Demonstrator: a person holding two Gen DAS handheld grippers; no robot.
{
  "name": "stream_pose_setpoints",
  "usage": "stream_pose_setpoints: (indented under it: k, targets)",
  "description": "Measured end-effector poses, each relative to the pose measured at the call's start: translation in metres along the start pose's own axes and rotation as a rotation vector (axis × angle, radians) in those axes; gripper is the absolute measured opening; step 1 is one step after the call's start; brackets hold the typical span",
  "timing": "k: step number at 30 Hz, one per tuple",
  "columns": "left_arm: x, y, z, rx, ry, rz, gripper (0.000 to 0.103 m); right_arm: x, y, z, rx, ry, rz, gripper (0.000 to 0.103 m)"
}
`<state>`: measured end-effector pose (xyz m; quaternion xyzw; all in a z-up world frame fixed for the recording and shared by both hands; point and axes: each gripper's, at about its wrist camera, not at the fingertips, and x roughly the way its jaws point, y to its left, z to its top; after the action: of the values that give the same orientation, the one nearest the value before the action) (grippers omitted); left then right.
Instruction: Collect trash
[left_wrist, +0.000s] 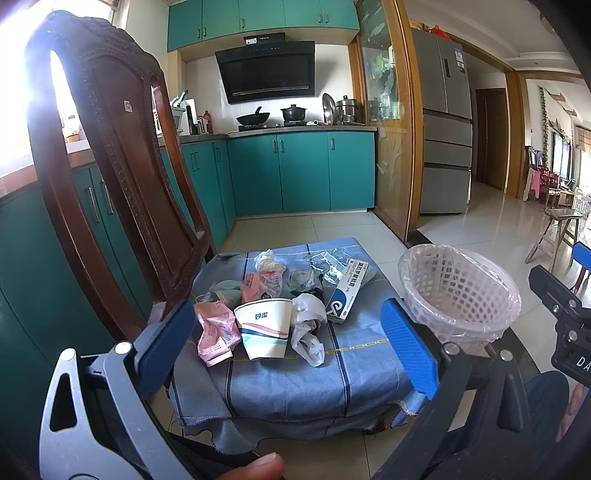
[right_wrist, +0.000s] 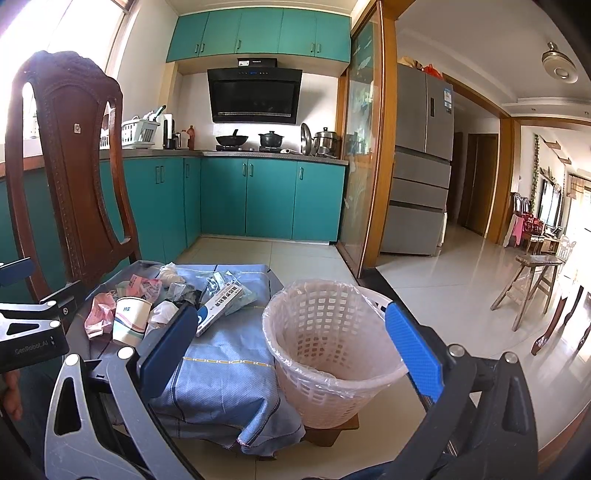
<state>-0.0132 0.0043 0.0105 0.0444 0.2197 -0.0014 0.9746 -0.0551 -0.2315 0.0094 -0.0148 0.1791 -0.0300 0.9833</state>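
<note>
Both tools spread wide, nothing pinched in either. Left hand-held gripper (left_wrist: 288, 312) pointed straight at the litter heap on the blue-clothed surface (left_wrist: 295, 384); right hand-held gripper (right_wrist: 291, 314) aimed instead at the lined white basket (right_wrist: 332, 387), framing its rim between the open blue fingers.

Trash all on the surface, none visible in the basket. Nearest the left tool, dead ahead between its fingers: paper cup (left_wrist: 263, 328), apparently upright, mouth up. Touching it on the left, crumpled pink wrapper (left_wrist: 214, 332); touching it on the right, white plastic bag (left_wrist: 306, 325). Further back and to the right, medicine box (left_wrist: 349, 288), long axis slanting from near-left to far-right, far end pointing roughly toward the basket (left_wrist: 454, 291). More crumpled paper and dark scraps behind, too tangled to sort out.

Judged from this: left side clearly better placed for the first pick, the heap lying directly forward of it, while from the right wrist view the same cup (right_wrist: 129, 319) sits well off to the left, beyond the left finger. Basket just beside the surface's right edge, so a carry rightward after any grasp. For the cup, a straight advance enough; for the box (right_wrist: 218, 306), probably a twist of the wrist to close across the short side.
</note>
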Motion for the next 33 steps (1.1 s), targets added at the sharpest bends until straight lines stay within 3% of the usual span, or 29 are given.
stream_pose_setpoints:
  k: [33]
  targets:
    - [-0.0001, 0.0015, -0.0016, 0.001, 0.003, 0.0, 0.1, -0.0047, -0.0013, -0.001, -0.009, -0.006, -0.009, 0.1]
